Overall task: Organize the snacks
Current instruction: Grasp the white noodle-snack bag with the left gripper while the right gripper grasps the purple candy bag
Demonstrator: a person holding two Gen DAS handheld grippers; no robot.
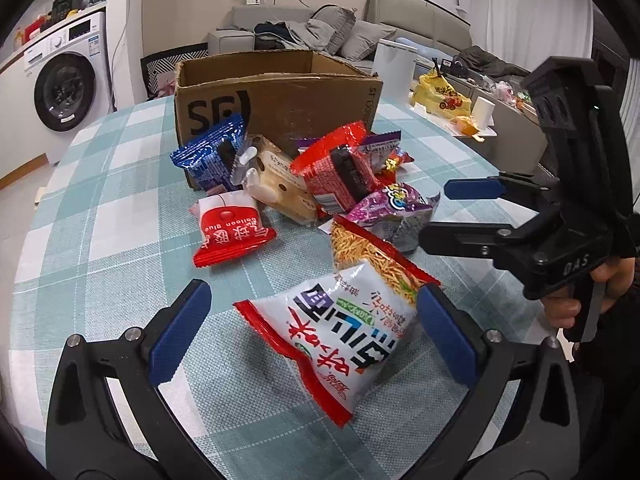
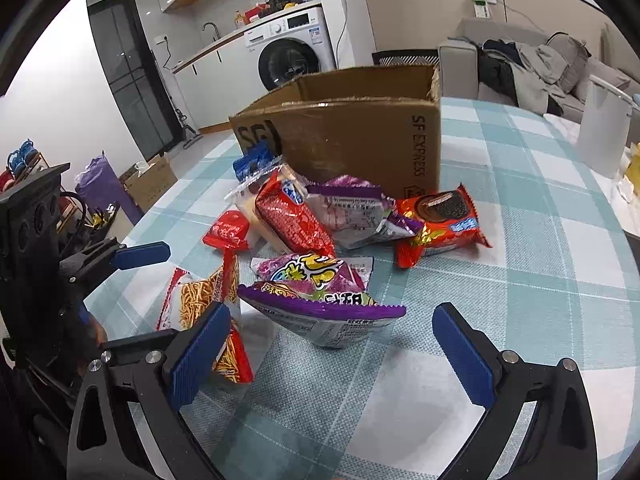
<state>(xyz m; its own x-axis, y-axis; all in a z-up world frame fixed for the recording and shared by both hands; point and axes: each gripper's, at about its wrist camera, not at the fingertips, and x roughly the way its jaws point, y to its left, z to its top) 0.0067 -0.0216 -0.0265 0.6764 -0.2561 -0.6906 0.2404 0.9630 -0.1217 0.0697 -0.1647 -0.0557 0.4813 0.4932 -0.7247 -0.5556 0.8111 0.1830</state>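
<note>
A white-and-red noodle snack bag [image 1: 340,332] lies on the checked tablecloth between the fingers of my left gripper [image 1: 312,332], which is open; its right pad [image 1: 444,336] is close against the bag's edge. My right gripper [image 2: 332,356] is open too, with a purple snack bag [image 2: 320,292] just beyond its fingertips. In the left wrist view the right gripper [image 1: 448,212] reaches in from the right beside that purple bag [image 1: 394,208]. Behind stands an open cardboard box [image 1: 280,100] with several snack packs piled against its front: blue [image 1: 212,156], red [image 1: 340,168], cream [image 1: 276,184].
A red-and-white pack [image 1: 232,228] lies apart at the left. An orange chocolate pack [image 2: 440,220] rests right of the pile. A white bin [image 1: 394,68] and a yellow bag [image 1: 440,96] stand past the table's far right edge. A hand [image 1: 568,308] holds the right gripper.
</note>
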